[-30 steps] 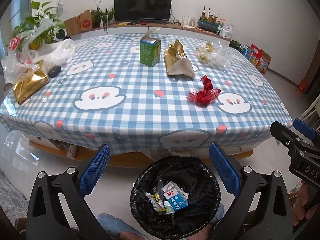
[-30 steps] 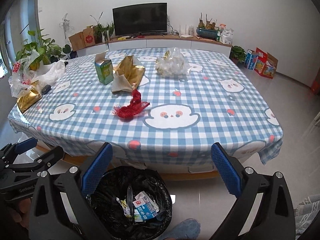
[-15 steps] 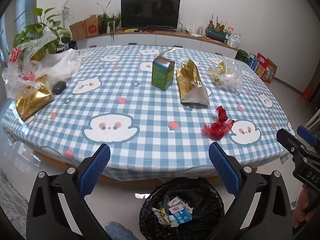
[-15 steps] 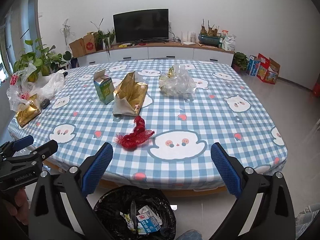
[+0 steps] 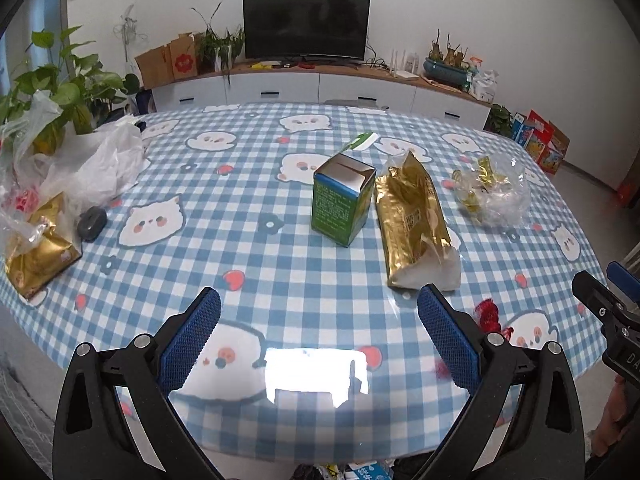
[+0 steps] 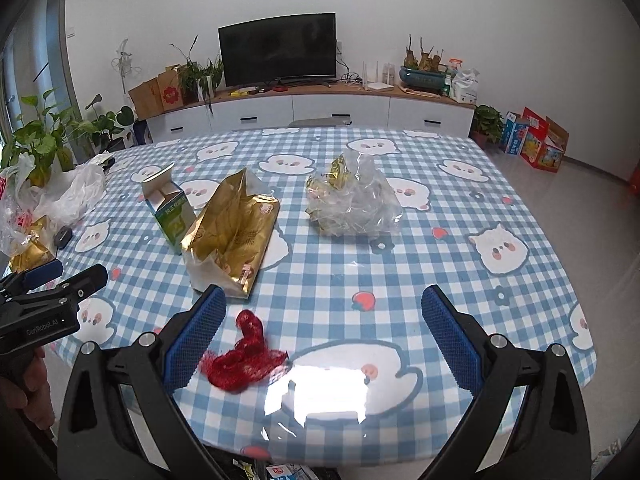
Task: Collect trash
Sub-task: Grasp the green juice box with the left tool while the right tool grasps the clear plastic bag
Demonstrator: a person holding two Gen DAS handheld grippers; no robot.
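Note:
On the checked tablecloth lie a red mesh net (image 6: 242, 358), a gold foil bag (image 6: 232, 236), a green carton (image 6: 170, 210) and a crumpled clear plastic bag (image 6: 354, 200). In the left wrist view the carton (image 5: 342, 200), gold bag (image 5: 414, 220), clear bag (image 5: 494, 192) and part of the red net (image 5: 488, 316) show. My left gripper (image 5: 318, 340) is open and empty above the table's near edge. My right gripper (image 6: 322, 336) is open and empty, the red net just inside its left finger. The trash bin's contents (image 6: 280, 472) peek below the table edge.
At the table's left end stand a potted plant (image 5: 52, 92), white plastic bags (image 5: 92, 164), a second gold bag (image 5: 38, 256) and a grey mouse-like object (image 5: 92, 224). A TV cabinet (image 5: 320, 88) lines the back wall. Boxes (image 6: 536, 140) sit on the floor at right.
Both grippers have risen from beside the black bin at floor level and moved forward over the table's near edge. The bin has dropped almost out of view. Both stayed open.

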